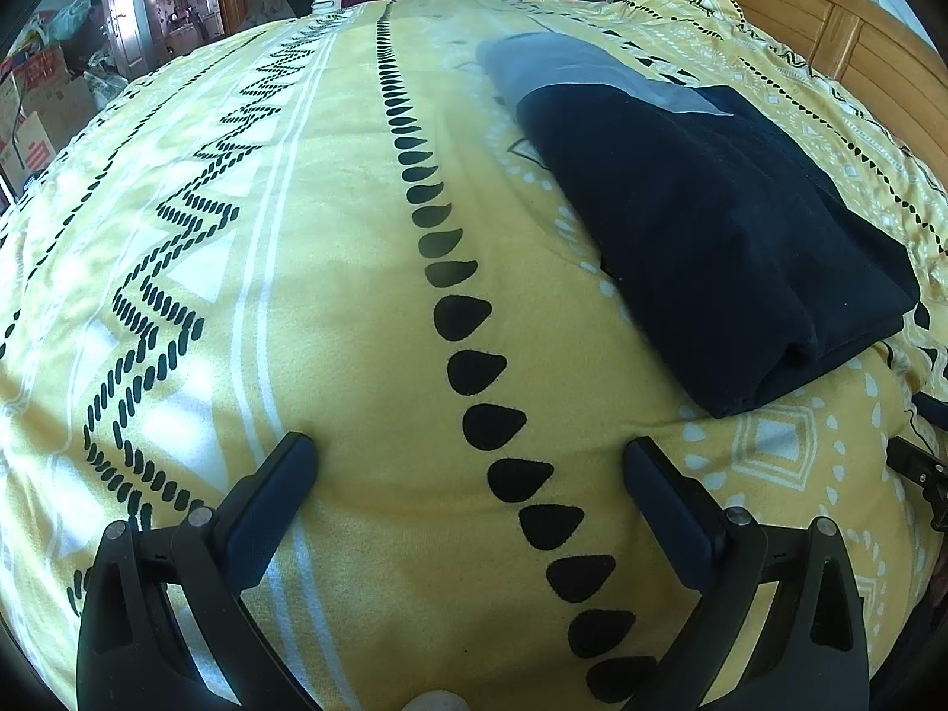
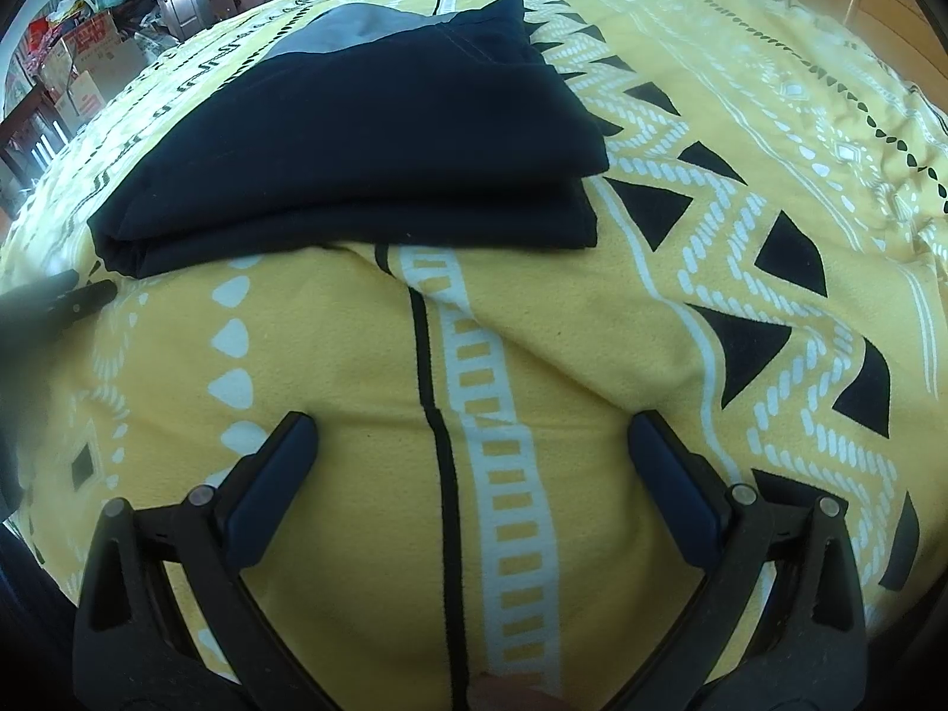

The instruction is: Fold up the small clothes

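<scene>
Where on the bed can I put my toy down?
Bare yellow patterned blanket lies left of the folded dark navy garment, across the black teardrop row, and also in front of it, between the open left tool and right tool. The garment's spot is taken.

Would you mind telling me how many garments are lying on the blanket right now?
1: a folded navy garment with a grey panel, on the yellow blanket, ahead of both open grippers, neither touching it. Anything beneath it would be hidden.

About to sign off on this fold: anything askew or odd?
Nothing stands out. The dark garment lies folded flat on the blanket, layers roughly aligned. Both grippers, left and right, are open and clear of it.
</scene>
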`<action>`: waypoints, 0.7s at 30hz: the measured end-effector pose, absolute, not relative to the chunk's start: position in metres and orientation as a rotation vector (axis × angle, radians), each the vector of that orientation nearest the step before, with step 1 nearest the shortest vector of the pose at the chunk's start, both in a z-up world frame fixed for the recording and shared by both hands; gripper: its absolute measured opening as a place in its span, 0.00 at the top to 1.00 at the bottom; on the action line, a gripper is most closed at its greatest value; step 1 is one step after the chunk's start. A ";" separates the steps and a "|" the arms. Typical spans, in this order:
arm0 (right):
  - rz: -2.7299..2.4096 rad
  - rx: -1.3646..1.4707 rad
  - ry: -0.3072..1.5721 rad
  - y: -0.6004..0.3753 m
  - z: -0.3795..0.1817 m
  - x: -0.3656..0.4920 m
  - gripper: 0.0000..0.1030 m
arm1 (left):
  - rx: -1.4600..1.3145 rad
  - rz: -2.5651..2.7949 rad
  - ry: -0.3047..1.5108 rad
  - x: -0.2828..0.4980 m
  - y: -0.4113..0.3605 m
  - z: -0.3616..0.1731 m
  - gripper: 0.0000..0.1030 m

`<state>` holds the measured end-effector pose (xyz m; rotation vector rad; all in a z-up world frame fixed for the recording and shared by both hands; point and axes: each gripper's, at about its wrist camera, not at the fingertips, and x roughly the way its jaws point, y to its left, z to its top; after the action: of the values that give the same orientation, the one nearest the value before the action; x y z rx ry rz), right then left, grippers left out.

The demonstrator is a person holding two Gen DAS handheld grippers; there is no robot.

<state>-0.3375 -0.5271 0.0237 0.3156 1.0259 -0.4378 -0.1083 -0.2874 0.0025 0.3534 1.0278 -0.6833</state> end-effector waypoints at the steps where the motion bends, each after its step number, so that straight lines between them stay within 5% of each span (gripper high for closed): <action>1: -0.438 0.315 1.026 -0.527 0.024 -0.338 0.00 | 0.356 -0.680 1.028 -0.109 -0.288 0.002 0.00; 21: -0.440 0.317 1.026 -0.525 0.024 -0.338 0.00 | 0.349 -0.679 1.031 -0.104 -0.290 0.001 0.00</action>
<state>-0.3379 -0.5247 0.0244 0.3174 1.0263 -0.4396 -0.1037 -0.2898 0.0006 0.3494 1.0311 -0.6790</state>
